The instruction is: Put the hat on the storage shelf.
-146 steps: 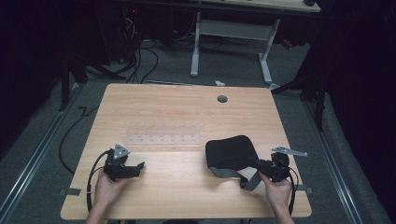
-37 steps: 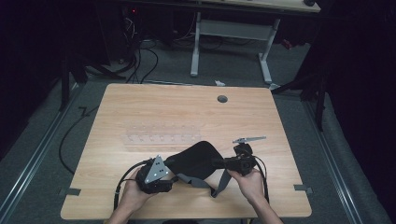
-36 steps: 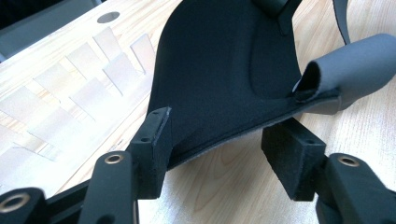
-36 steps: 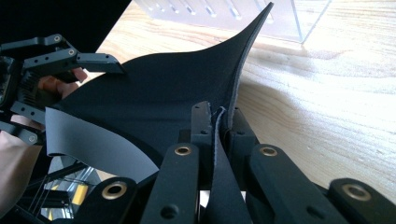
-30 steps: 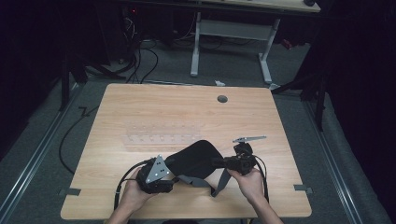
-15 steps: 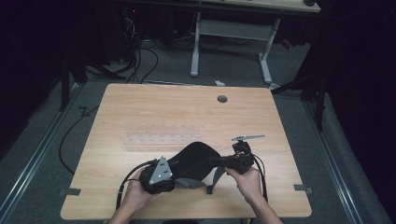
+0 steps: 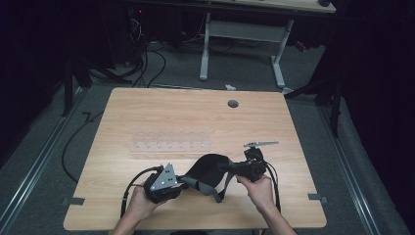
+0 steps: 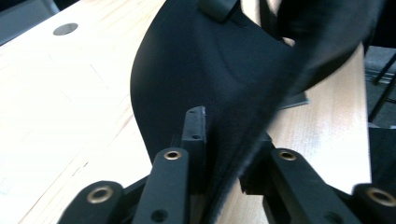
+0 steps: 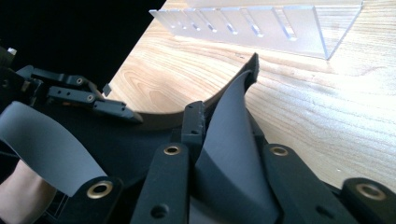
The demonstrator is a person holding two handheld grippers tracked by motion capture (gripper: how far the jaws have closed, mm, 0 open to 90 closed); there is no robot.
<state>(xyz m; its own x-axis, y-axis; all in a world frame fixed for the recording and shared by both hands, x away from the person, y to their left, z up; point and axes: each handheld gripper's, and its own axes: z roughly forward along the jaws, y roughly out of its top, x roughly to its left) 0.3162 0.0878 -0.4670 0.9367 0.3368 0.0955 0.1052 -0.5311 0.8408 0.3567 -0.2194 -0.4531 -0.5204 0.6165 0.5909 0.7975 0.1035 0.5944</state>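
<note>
A black soft pad [image 7: 208,169] with a grey strap [image 7: 211,189] hangs just above the front of the table between my two grippers. My left gripper [image 7: 184,181] comes in from the left. Its jaws have just been closing and now pinch the pad's edge [image 8: 210,70], as the left gripper view shows [image 8: 224,140]. My right gripper [image 7: 226,168] holds the pad's right side. Its jaws [image 9: 224,126] have just been opening a little, with a fold of the fabric [image 9: 233,158] still pressed between them. The grey strap [image 9: 42,140] curls at the left of the right gripper view.
A clear plastic rack with slots [image 7: 169,146] lies on the wooden table [image 7: 147,112] just behind the pad, also the rack [image 9: 261,28] in the right gripper view. A round cable hole [image 7: 233,104] sits near the far edge. Cables trail from both grippers.
Since the oldest frame both hands came together at the front middle, bringing the pad from the right. In the last second the left jaws closed on the pad's edge; the hands barely shifted.
</note>
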